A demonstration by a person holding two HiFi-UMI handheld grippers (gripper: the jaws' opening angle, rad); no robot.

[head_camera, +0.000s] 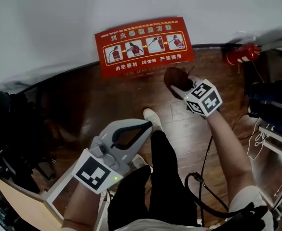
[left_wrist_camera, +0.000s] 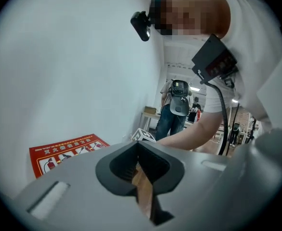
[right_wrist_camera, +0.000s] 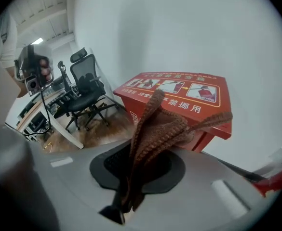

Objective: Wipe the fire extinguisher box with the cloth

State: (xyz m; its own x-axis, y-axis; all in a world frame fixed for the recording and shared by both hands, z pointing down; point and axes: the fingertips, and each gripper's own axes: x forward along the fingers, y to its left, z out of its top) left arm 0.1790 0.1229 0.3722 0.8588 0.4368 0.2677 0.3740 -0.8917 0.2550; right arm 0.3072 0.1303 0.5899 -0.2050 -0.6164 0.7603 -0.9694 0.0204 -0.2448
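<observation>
The red fire extinguisher box (head_camera: 145,44) stands against the white wall, its lid printed with picture instructions; it also shows in the left gripper view (left_wrist_camera: 63,150). My right gripper (head_camera: 178,87) is shut on a brown knitted cloth (head_camera: 174,76), just in front of the box's near right corner. In the right gripper view the cloth (right_wrist_camera: 165,124) hangs bunched from the right gripper (right_wrist_camera: 131,182) over the box's front edge (right_wrist_camera: 179,93); whether they touch is unclear. My left gripper (head_camera: 148,124) is held back over the floor, shut with nothing in it (left_wrist_camera: 143,174).
A red fire extinguisher (head_camera: 242,53) lies on the wood floor right of the box. My shoe (head_camera: 153,117) and a black cable (head_camera: 203,177) are below the grippers. An office chair (right_wrist_camera: 85,93) and desks stand left. A person in jeans (left_wrist_camera: 177,109) stands far behind.
</observation>
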